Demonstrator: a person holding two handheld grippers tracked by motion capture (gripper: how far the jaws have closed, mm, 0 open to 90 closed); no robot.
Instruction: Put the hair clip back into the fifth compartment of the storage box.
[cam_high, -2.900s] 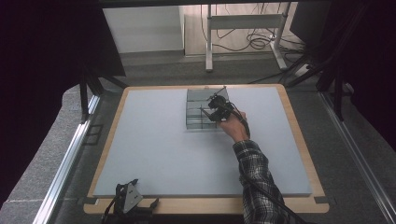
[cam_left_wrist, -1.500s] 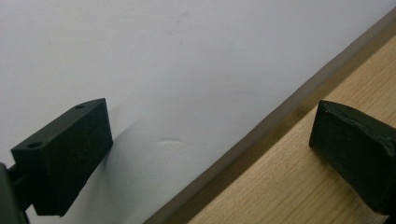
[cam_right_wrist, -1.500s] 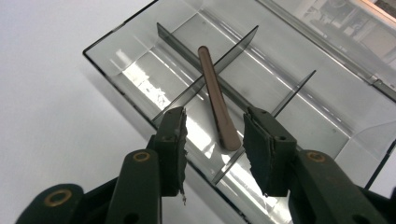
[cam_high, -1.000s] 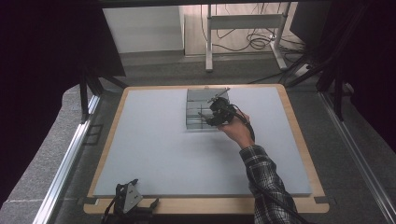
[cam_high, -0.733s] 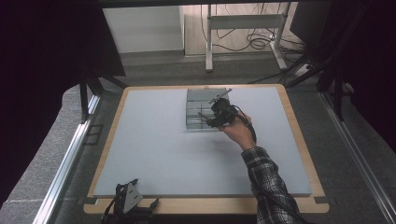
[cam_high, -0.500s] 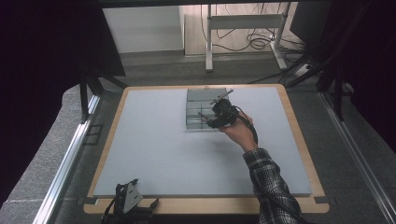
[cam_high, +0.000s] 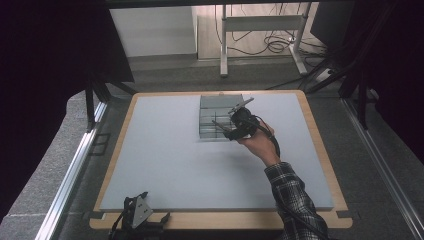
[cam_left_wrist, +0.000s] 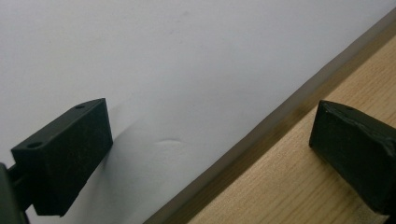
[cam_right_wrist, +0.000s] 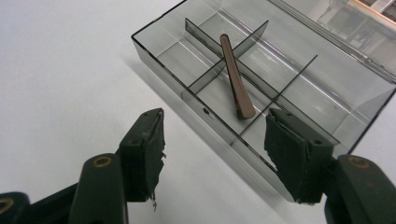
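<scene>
A clear smoky plastic box with divider walls lies on the mat, and the same box sits at the far middle of the mat in the high view. A thin brown stick rests slanted across the dividers inside it. My right gripper hovers just before the box's near wall. Its jaws have just been opening, and the pads touch nothing. In the high view a hand holds this right gripper at the box's right side. My left gripper lies at the table's front edge, and the left gripper is open with nothing between its jaws.
A pale grey mat covers a wooden-rimmed table. The box's hinged lid lies open beyond it. A metal stand and cables are on the floor behind the table.
The right hand has drawn back a little toward the near right of the box. The left gripper has not moved.
</scene>
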